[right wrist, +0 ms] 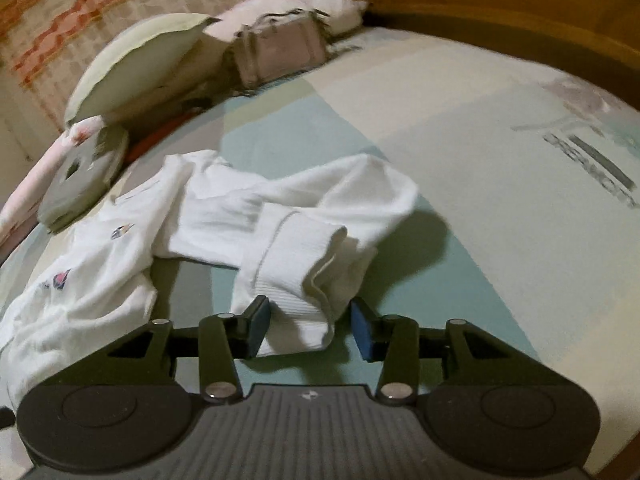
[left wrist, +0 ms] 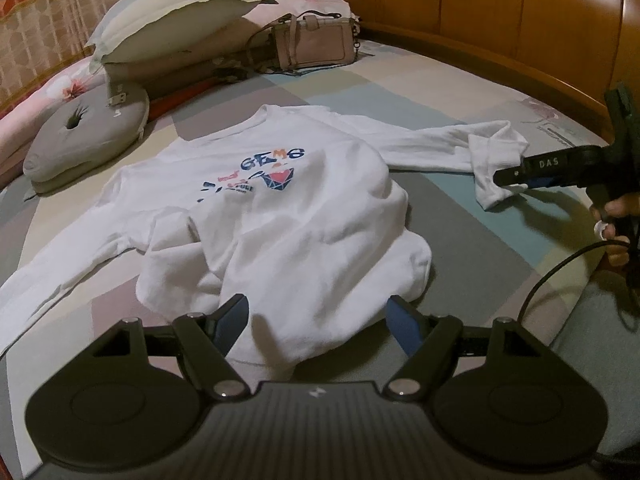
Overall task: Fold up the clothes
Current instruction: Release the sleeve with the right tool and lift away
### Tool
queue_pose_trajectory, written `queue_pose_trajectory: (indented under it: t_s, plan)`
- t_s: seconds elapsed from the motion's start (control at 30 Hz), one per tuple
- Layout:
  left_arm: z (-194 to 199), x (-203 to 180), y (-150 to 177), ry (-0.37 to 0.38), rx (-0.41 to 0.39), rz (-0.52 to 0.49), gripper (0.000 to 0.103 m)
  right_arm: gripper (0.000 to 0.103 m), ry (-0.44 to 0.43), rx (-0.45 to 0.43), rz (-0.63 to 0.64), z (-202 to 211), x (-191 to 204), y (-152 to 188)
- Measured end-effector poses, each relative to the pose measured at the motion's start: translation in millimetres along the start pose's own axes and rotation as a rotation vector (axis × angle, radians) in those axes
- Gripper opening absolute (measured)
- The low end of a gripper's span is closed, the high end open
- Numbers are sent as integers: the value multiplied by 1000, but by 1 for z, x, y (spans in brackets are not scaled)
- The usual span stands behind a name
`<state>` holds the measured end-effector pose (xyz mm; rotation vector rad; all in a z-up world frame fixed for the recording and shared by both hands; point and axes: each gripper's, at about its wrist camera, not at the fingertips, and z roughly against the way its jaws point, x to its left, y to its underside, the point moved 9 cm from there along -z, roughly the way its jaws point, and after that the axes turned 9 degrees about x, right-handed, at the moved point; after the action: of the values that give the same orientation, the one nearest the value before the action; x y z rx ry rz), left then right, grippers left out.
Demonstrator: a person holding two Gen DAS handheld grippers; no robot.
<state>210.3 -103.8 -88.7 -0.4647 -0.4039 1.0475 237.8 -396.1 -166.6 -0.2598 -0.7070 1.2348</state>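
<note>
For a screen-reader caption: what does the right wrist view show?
The right gripper, jaws apart, straddles the ribbed cuff of a white sweatshirt on a pastel bedsheet. Pillows and a handbag lie behind.

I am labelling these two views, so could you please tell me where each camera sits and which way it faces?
Left wrist: on the left gripper, angled down over the sweatshirt hem toward the headboard; its open fingers, the right gripper and a hand show.
Right wrist: on the right gripper, angled down at the cuff lying between its parted fingers, pads apparently clear of it.
Shared: sweatshirt, cuff, bag, pillows, bedsheet.
</note>
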Motion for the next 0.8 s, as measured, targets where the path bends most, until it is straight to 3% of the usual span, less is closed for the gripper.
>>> queue_pose_trajectory:
  t_s: [0.03, 0.27, 0.8]
  plan:
    - [0, 1, 1, -1, 0, 2, 77, 13, 0, -3, 16, 0, 3, 0]
    - [0, -2, -1, 5, -1, -1, 77, 10, 87, -33, 65, 42, -18, -1]
    - [-1, -20, -6, 15, 7, -40, 77, 5, 392, -152, -108, 116, -156, -27]
